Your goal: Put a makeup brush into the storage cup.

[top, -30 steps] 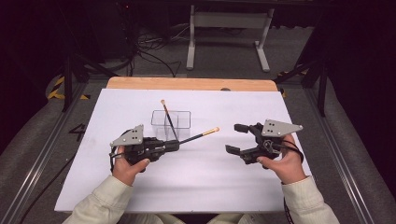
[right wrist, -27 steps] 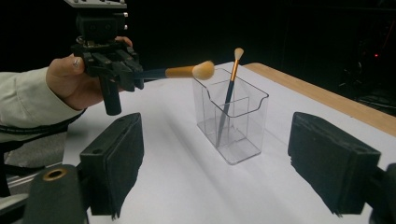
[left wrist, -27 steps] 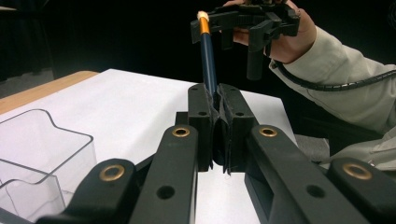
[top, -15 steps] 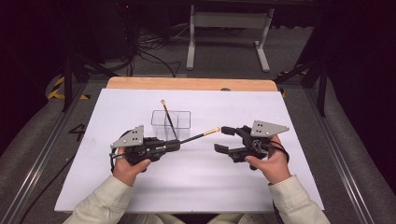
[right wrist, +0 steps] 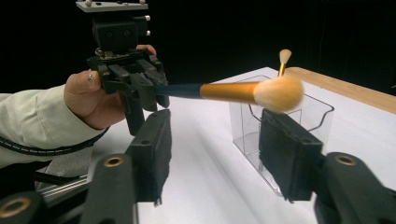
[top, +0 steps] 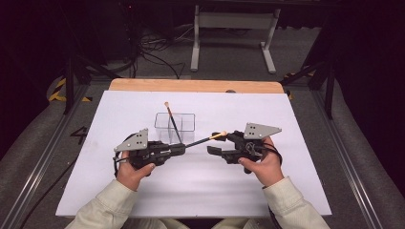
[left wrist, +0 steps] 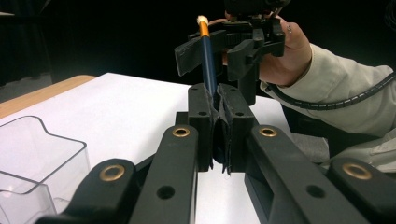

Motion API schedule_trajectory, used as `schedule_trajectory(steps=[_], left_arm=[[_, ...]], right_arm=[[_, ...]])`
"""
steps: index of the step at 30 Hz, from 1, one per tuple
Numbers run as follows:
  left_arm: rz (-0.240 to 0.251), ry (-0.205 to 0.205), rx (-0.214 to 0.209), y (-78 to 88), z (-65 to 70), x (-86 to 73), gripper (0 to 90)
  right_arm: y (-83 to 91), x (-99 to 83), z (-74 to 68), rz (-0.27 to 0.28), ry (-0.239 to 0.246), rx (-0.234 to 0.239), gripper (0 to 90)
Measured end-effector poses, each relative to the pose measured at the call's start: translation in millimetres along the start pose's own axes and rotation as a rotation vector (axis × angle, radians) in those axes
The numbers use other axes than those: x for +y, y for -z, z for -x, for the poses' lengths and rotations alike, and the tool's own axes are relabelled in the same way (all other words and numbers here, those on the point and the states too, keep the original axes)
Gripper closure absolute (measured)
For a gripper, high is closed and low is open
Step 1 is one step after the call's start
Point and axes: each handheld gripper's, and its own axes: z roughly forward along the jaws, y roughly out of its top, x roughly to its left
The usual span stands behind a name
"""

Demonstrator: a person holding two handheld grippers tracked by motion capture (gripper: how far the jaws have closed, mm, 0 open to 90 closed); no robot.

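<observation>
The left claw (top: 180, 149) is clamped on the dark handle of a makeup brush (top: 203, 140), whose bristle end points right, over the counter (top: 296, 191) just near of the clear holder (top: 184, 121) where another brush (top: 172, 119) already stands. The right claw (top: 217, 144) has slid left since the earlier frame, and its jaws have just been closing around the bristle end without pressing it yet. The handover looks half done; this brush is yet to go into the holder.

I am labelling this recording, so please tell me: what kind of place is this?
Probably a lab or recording studio, not a home. A white table stands amid dark surroundings, loose cables lie on the grey floor, and a metal frame stands behind.
</observation>
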Motion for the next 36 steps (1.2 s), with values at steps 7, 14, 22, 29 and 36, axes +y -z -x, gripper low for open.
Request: schedule_trajectory(steps=[7, 14, 22, 29, 36], left_arm=[[-0.013, -0.002, 0.001, -1.9, -0.7, -2.0, 84.4], [-0.034, -0.019, 0.000, -5.4, 0.3, -3.6, 84.4], [-0.093, -0.057, 0.005, -12.0, 2.0, -8.0, 84.4], [-0.118, -0.060, -0.005, -15.1, 2.0, -10.6, 84.4], [-0.137, -0.081, -0.014, -18.2, 2.0, -12.8, 84.3]], right_arm=[[-1.7, 1.0, 0.7, 0.023, -0.016, 0.026, 57.2], [0.3, 1.6, 2.0, 0.043, -0.026, 0.038, 65.0], [1.1, 0.7, 3.5, 0.069, -0.051, 0.048, 70.0], [2.1, 0.0, 4.1, 0.083, -0.073, 0.086, 75.5], [1.9, 0.9, 2.5, 0.089, -0.065, 0.122, 80.0]])
